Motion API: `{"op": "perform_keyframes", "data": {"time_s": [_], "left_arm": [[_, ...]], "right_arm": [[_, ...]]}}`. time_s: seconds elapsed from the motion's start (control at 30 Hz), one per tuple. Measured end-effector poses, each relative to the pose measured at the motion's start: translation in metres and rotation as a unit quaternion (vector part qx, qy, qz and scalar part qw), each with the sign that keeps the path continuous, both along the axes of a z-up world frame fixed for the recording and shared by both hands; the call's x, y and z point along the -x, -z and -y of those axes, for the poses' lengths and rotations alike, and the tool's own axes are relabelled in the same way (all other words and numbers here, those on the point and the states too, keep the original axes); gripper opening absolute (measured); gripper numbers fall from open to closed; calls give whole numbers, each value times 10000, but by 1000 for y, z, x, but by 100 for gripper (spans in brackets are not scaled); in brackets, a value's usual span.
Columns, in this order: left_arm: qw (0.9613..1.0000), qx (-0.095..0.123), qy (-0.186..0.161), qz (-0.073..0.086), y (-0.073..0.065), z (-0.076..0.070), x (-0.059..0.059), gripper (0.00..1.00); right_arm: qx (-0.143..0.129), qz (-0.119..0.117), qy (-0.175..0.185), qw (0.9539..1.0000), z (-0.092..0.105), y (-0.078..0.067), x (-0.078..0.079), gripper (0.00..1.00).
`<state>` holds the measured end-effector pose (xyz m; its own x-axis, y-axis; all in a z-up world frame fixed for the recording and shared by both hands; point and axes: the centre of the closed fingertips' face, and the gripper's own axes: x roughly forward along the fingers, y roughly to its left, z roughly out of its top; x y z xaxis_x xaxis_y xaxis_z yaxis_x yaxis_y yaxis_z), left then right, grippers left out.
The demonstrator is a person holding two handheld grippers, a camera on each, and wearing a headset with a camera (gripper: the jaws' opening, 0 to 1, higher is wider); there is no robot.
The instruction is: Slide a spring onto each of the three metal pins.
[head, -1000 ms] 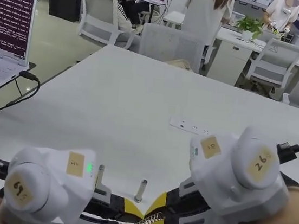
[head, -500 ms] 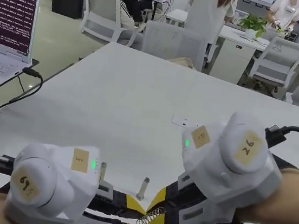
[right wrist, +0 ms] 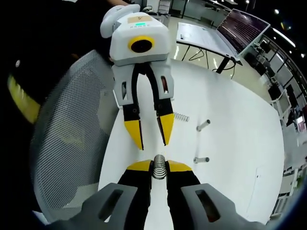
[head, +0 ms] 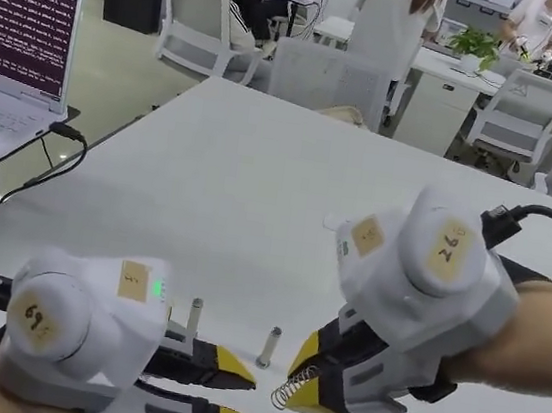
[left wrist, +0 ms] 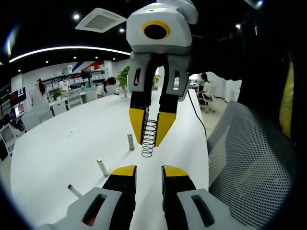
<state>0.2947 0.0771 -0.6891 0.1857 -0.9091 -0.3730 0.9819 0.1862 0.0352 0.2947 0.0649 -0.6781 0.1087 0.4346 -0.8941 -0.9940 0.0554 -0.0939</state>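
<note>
The spring [head: 291, 385] is clamped lengthwise by the right gripper [head: 304, 373] — its free end pointed left at the left gripper [head: 244, 397], held opposite, jaws parted, empty.

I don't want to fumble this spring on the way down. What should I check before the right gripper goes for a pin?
1. Grip: the coiled metal spring is pinched between the yellow tips of the right gripper: ok.
2. Left gripper is open and holds nothing: ok.
3. Free targets: the bare metal pin and the second bare pin stand on the white table: ok.
4. Third pin looks ribbed, perhaps already carrying a spring: cannot tell.
5. Spring lined up over a pin: it hangs beside them, above none: not ok.
</note>
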Motion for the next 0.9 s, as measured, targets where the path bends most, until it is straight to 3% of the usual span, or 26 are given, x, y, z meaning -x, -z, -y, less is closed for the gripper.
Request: {"op": "perform_keyframes", "data": {"time_s": [0.47, 0.9], "left_arm": [[9985, 115, -492, -201, 3, -27, -9, 31], [9926, 344, -1131, -268, -1, -55, -18, 46]], "right_arm": [[30, 77, 126, 9999, 7, -3, -11, 8], [80, 129, 199, 9997, 13, -8, -26, 8]]}}
